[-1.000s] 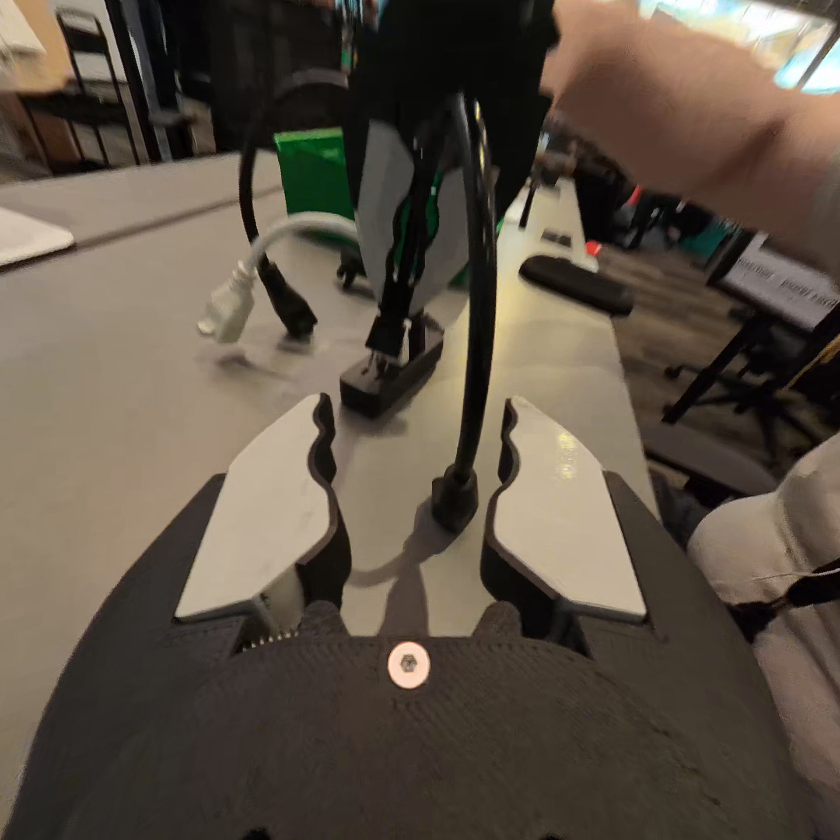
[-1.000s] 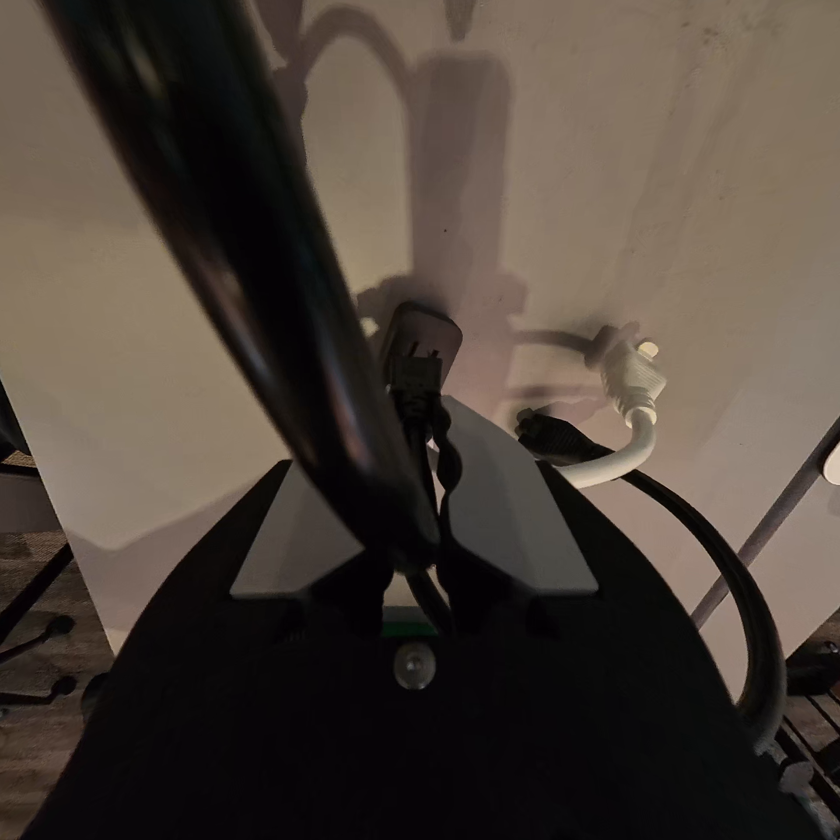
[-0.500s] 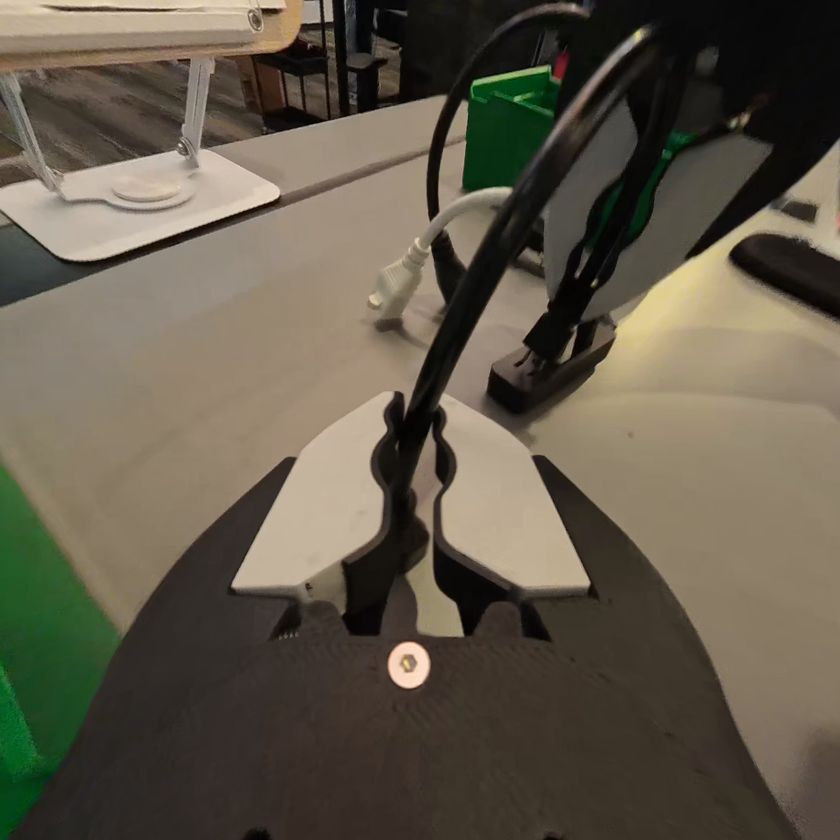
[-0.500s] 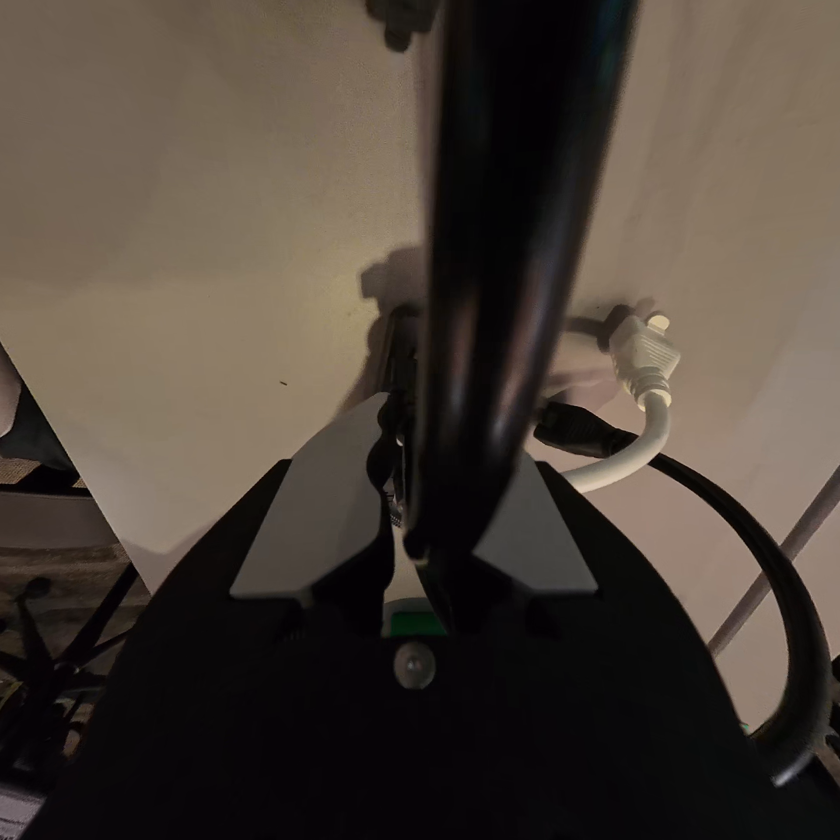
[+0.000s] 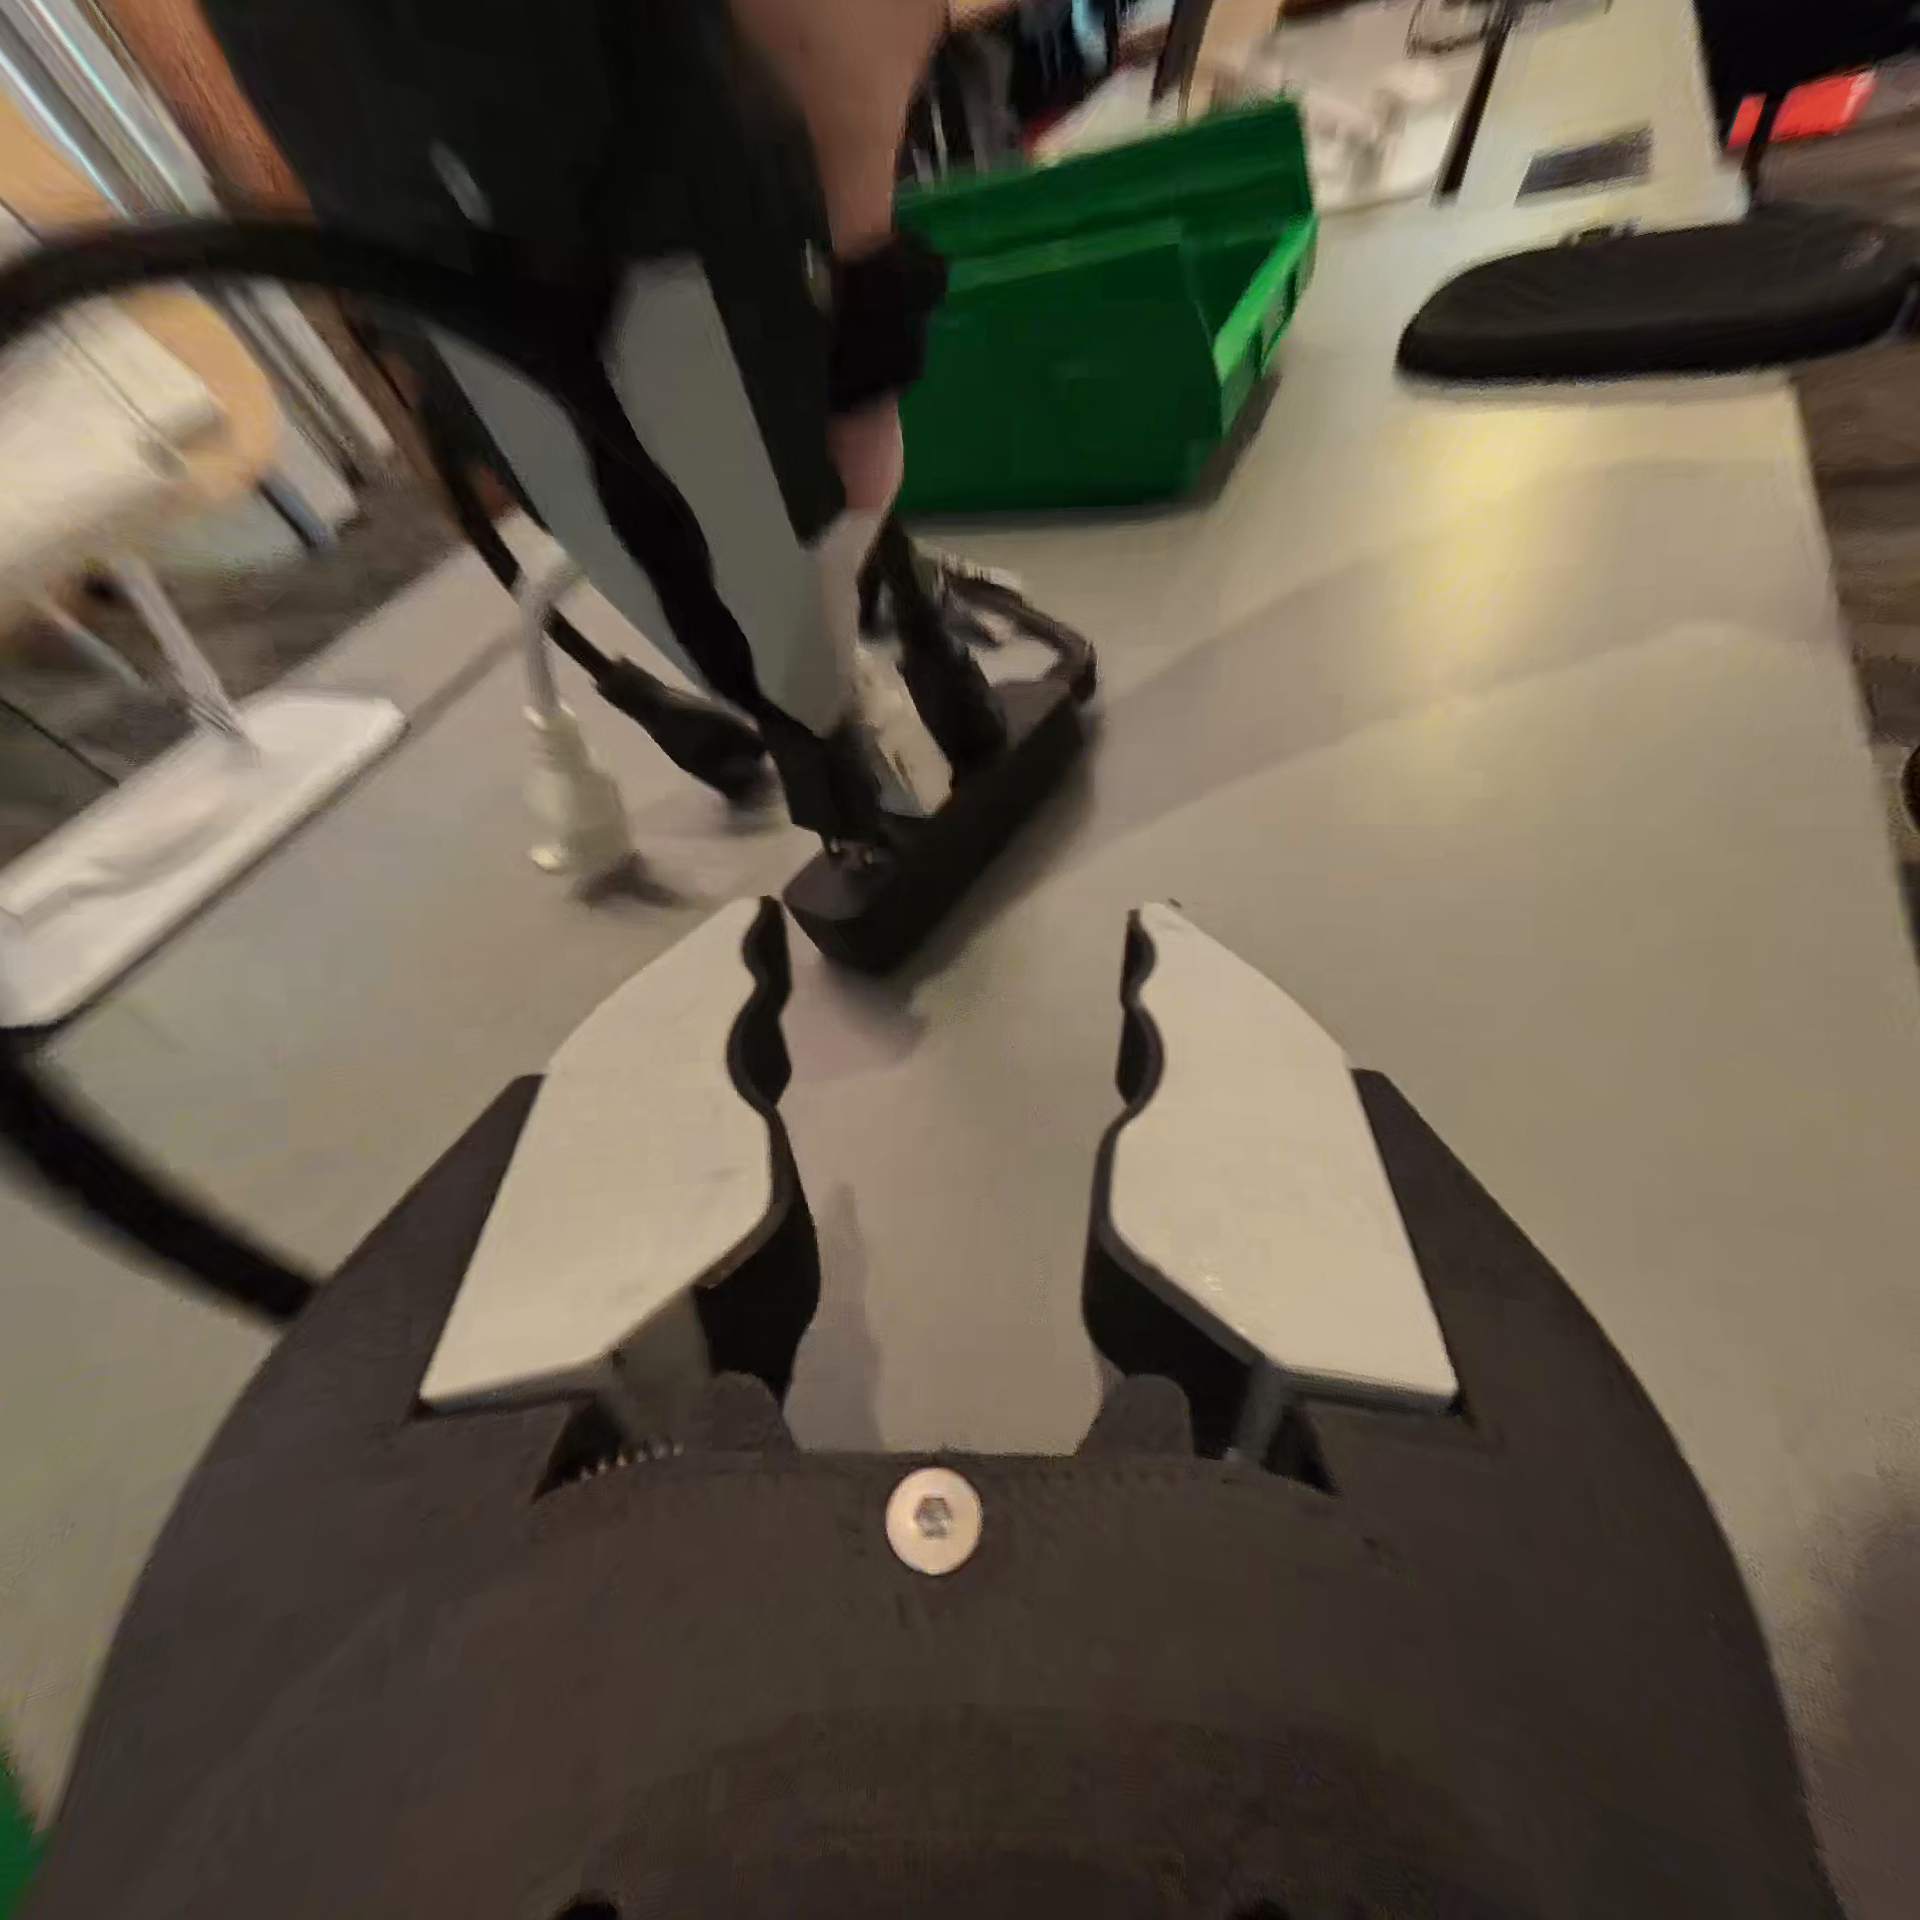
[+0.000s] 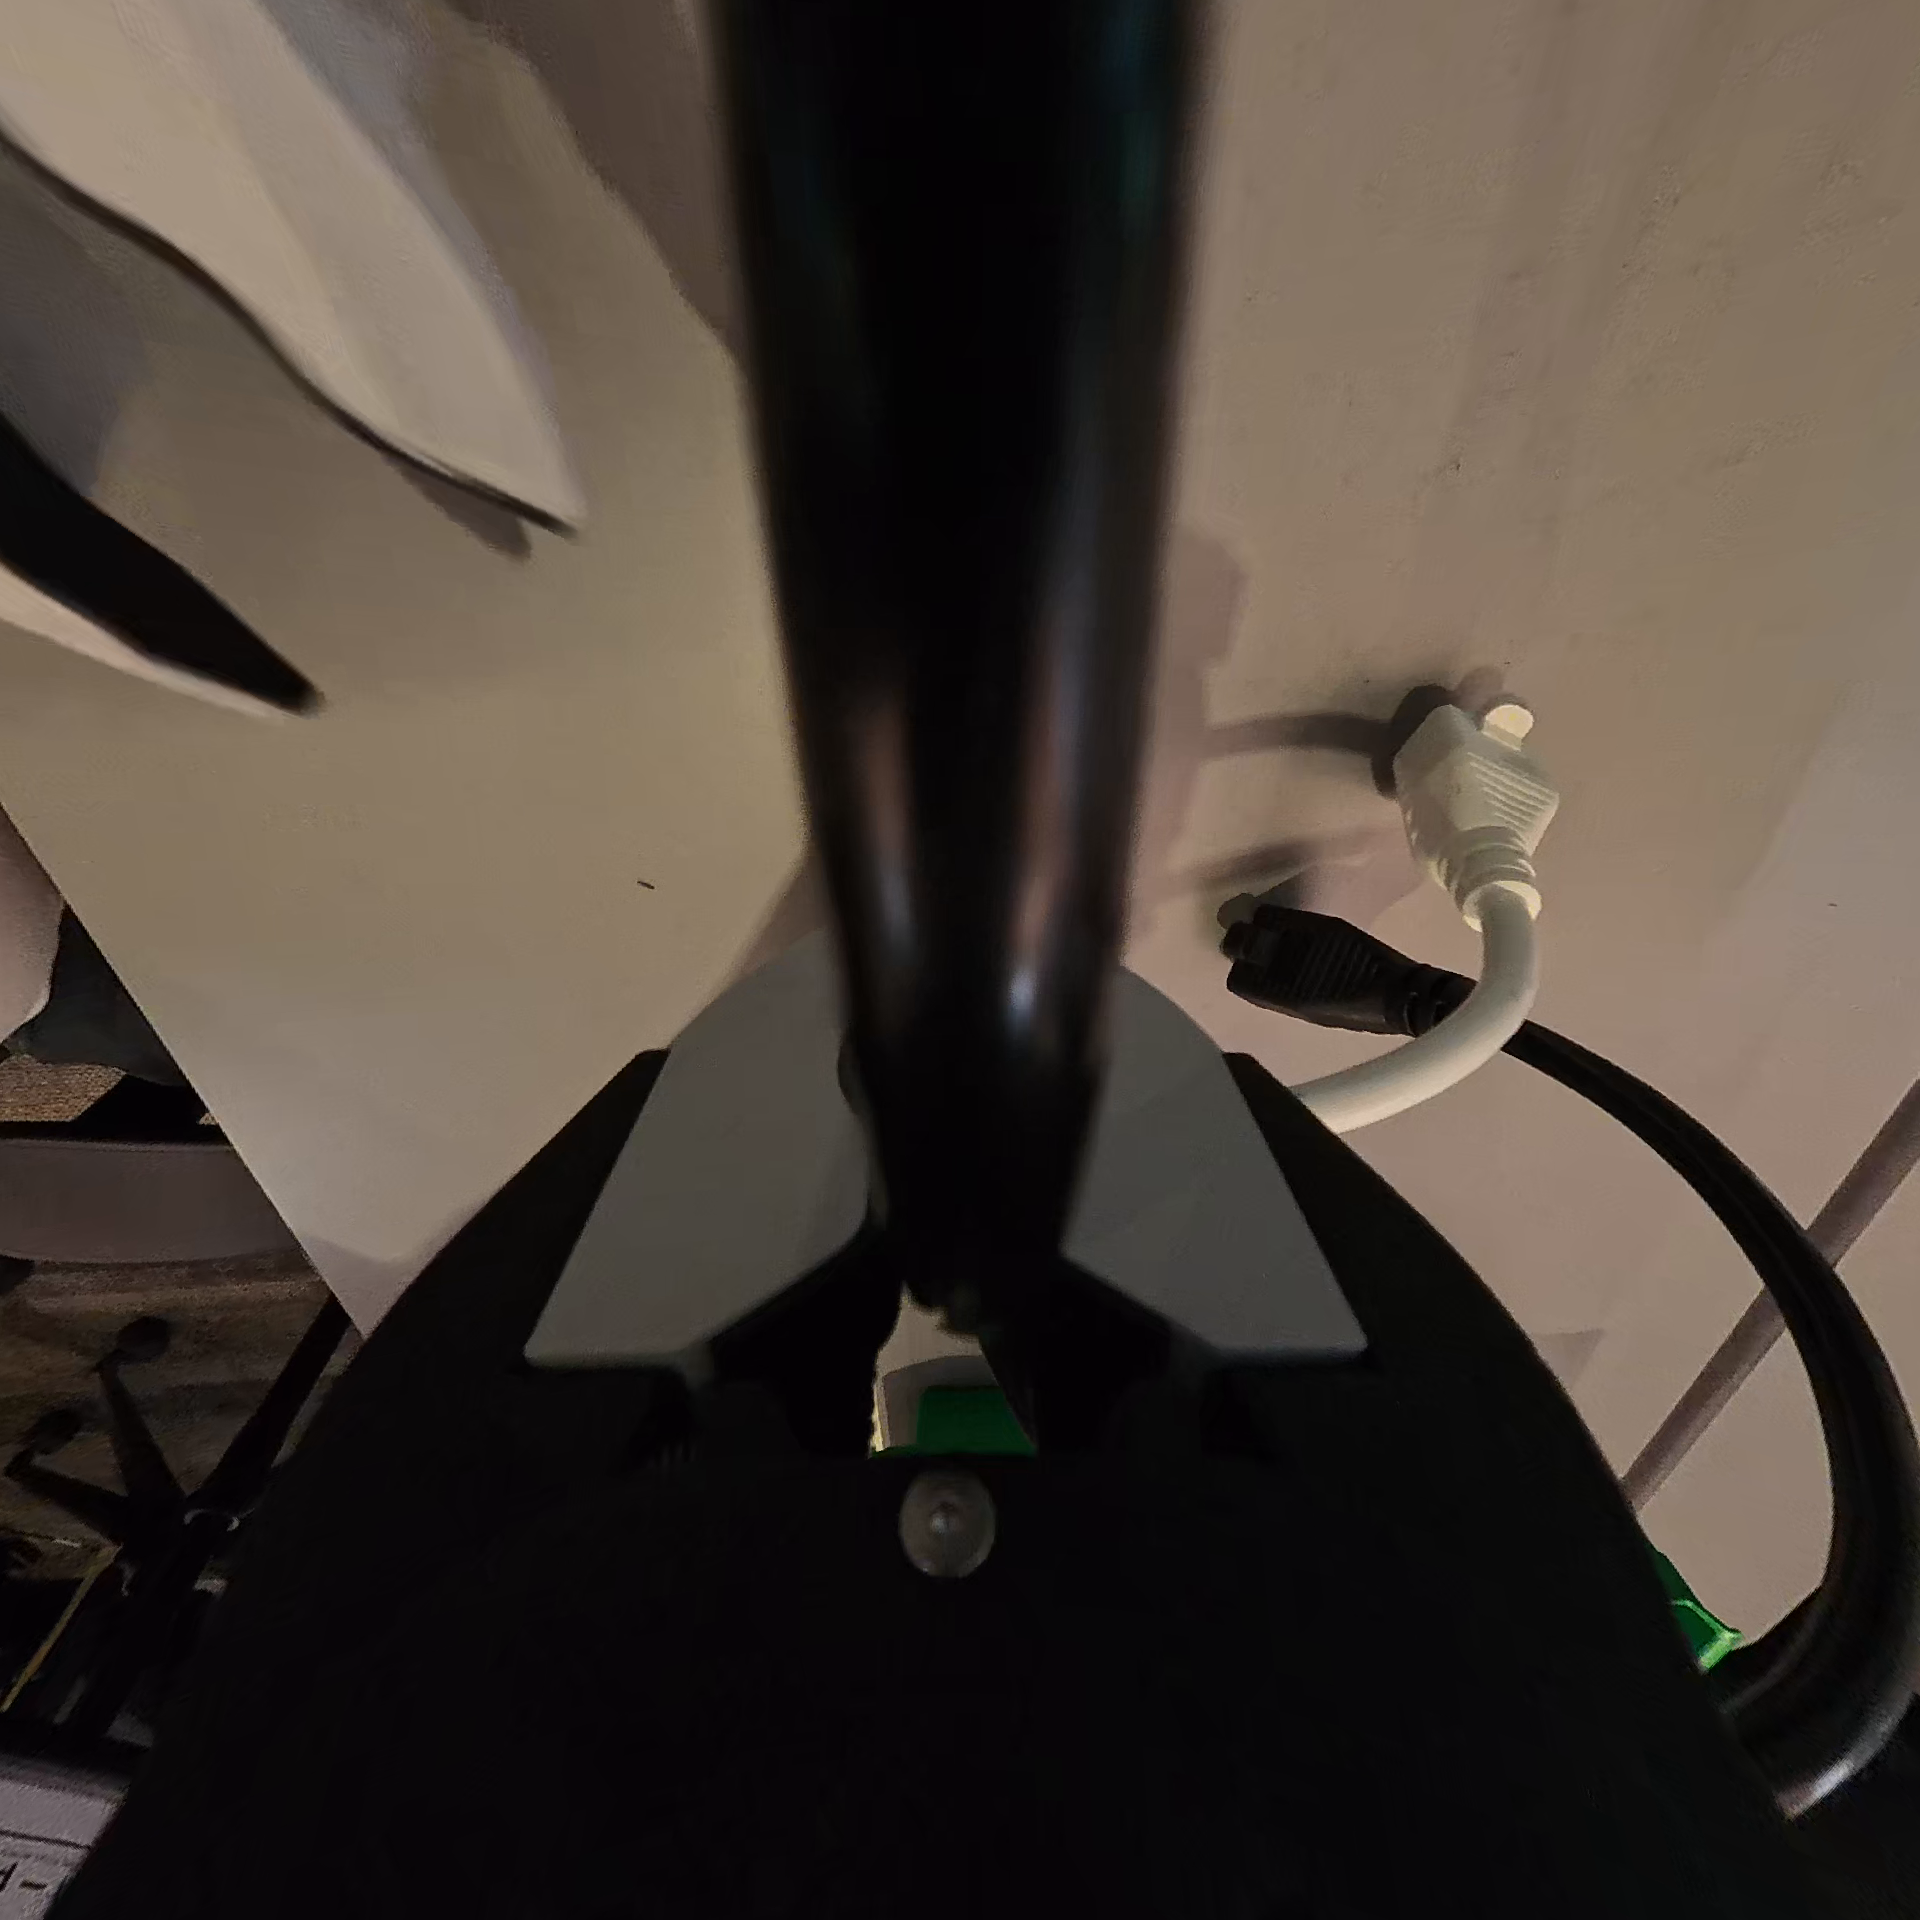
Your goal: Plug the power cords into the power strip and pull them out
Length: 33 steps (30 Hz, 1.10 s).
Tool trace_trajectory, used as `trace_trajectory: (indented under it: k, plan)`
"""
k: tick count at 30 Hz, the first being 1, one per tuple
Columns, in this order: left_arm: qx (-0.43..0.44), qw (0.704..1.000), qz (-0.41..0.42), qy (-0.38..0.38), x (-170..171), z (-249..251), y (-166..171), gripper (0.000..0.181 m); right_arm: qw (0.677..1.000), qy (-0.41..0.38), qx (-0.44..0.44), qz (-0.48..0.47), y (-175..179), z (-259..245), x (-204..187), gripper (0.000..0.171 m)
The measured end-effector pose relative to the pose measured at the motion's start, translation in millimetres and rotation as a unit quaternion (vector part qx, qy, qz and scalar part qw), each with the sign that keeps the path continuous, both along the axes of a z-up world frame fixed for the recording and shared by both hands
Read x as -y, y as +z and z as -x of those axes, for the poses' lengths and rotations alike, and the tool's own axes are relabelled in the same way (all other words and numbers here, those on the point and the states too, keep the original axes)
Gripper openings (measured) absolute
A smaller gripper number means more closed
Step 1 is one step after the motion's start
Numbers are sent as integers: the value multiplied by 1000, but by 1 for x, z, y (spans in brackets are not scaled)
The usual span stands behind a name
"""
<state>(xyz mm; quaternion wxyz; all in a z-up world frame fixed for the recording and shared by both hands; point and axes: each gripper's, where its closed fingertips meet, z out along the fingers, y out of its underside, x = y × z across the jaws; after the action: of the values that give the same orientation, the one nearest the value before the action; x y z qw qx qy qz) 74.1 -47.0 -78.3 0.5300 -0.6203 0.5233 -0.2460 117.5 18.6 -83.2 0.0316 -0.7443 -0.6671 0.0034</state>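
The black power strip lies on the grey table, just beyond my left gripper, which is open and empty. My right gripper is shut on a black plug and holds it down at the strip's near end. The plug's thick black cord runs up the middle of the right wrist view and hides the right fingertips and the strip. In the left wrist view this cord loops off to the left. A loose white plug and a loose black plug lie left of the strip.
A green bin stands behind the strip. A black pad lies at the back right. A white stand base sits at the left. The table's right edge is close. A person's hand is above the right gripper. My hands' fingertips stand some 9 centimetres from each other.
My left gripper was shut on the black cord half a second ago; it has let go and opened, and the cord has swung left. My right gripper still holds the plug at the strip.
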Motion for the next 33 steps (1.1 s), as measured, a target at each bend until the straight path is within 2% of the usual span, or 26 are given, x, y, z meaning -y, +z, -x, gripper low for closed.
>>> trace_trajectory:
  k: [1, 5, 9, 14, 19, 21, 23, 29, 33]
  plan:
    - [-21, 1000, 19, 9, -10, -9, -11, 68, 1000, 0, 0, -1, 0, 0, 0, 17]
    - [-51, 996, 79, 11, -44, -36, -35, 65, 1000, 7, 0, -7, 0, 0, 1, 16]
    - [-98, 984, 148, -10, -56, -45, -58, 70, 1000, -5, -1, -13, 0, 0, 2, 17]
    - [-123, 982, 141, -5, -65, -44, -65, 59, 999, -31, -10, -25, 0, 0, 2, 17]
    - [-167, 975, 145, -8, -69, -44, -77, 65, 998, -46, -37, -29, 1, 1, 1, 16]
    - [-167, 975, 141, -21, -68, -45, -77, 64, 997, -51, -46, -32, 1, 2, 0, 16]
    - [-167, 976, 129, -46, -62, -47, -75, 56, 997, -49, -49, -37, 0, 1, -1, 16]
    - [-178, 972, 103, -114, -58, -50, -74, 67, 997, -45, -49, -31, -2, -2, -3, 16]
    - [-171, 975, 82, -117, -67, -53, -71, 60, 997, -39, -53, -34, -2, -2, -2, 16]
